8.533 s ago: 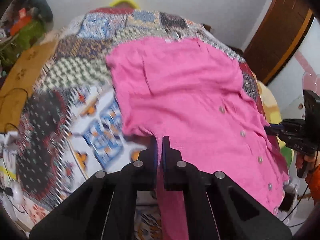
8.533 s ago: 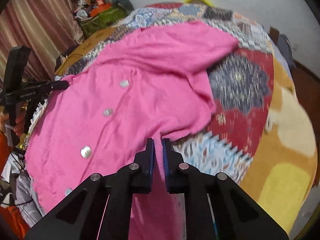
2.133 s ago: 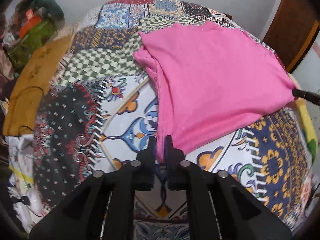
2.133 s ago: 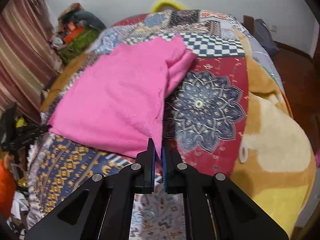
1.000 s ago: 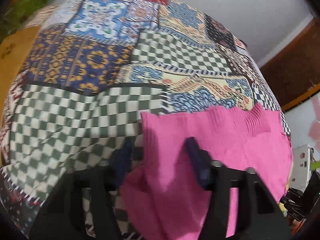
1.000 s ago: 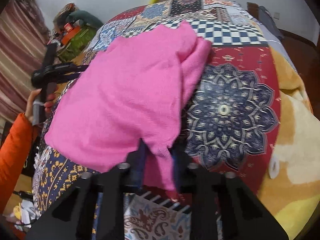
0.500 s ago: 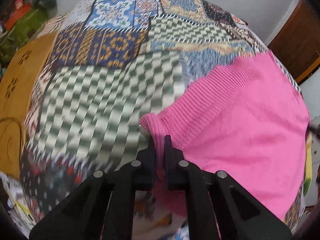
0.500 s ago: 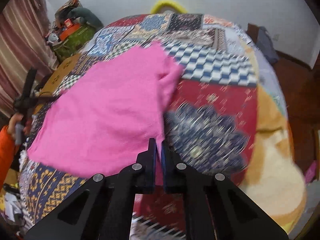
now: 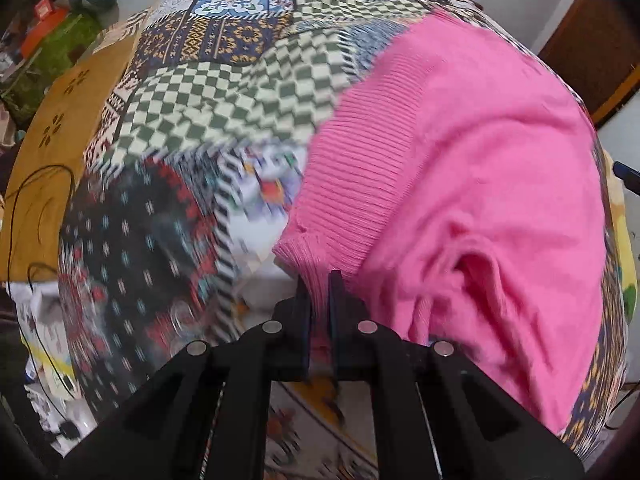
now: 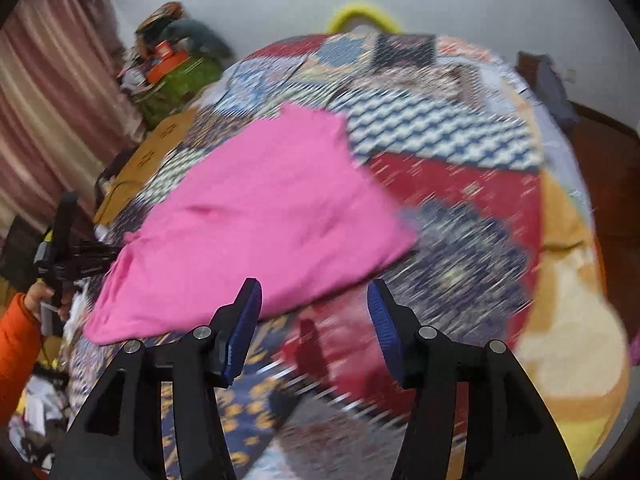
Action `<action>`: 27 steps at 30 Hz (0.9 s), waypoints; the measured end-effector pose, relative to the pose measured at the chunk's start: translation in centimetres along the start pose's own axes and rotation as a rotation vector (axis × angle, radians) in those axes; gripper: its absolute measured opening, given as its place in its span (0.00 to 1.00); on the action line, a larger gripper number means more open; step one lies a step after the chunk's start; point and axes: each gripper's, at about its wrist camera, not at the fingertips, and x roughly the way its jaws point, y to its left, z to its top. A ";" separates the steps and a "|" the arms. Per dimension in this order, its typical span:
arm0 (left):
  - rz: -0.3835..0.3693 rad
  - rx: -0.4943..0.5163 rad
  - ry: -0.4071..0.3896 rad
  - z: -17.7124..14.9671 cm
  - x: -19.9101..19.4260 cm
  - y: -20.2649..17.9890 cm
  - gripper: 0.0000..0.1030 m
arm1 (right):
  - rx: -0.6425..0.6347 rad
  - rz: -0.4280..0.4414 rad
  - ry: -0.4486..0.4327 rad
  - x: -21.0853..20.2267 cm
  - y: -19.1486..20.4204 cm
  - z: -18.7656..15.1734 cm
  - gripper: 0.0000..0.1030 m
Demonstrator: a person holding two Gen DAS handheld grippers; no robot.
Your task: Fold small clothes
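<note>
A pink knitted garment point(image 9: 472, 168) lies folded on the patchwork bedspread point(image 9: 224, 92). My left gripper point(image 9: 319, 280) is shut on its ribbed corner, and the cloth bunches up just right of the jaws. In the right wrist view the same pink garment point(image 10: 264, 216) lies flat across the patchwork bedspread point(image 10: 460, 184). My right gripper point(image 10: 314, 294) hovers above its near edge, jaws opening, with nothing pressed between the blue pads point(image 10: 245, 328). The left gripper point(image 10: 64, 256) shows at the far left, held by a hand in an orange sleeve point(image 10: 18, 344).
A brown cardboard sheet point(image 9: 52, 128) and a cluttered green pile point(image 10: 176, 76) lie beyond the bed's left side. A striped curtain point(image 10: 44, 92) hangs at the left. A wooden door point(image 9: 596, 48) stands at the right. A yellow ring point(image 10: 362, 14) peeks over the bed's far edge.
My left gripper has dragged the ribbed corner toward the near side, doubling the cloth over. My right gripper has let go of the garment's edge, opened and risen.
</note>
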 end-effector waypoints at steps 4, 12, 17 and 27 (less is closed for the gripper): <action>0.000 0.014 -0.042 -2.1 -1.6 -1.5 0.06 | 0.023 0.073 0.067 2.0 2.2 -1.5 0.50; -0.107 -0.052 -0.063 -4.0 -3.0 -1.9 0.06 | 0.053 0.167 0.131 5.4 5.3 -1.8 0.51; -0.139 -0.056 -0.073 -4.0 -3.4 -2.1 0.06 | 0.020 0.172 0.102 6.4 6.0 -1.5 0.06; -0.215 -0.001 -0.108 -4.1 -5.8 -5.6 0.06 | -0.013 0.071 0.031 3.2 2.6 -0.9 0.05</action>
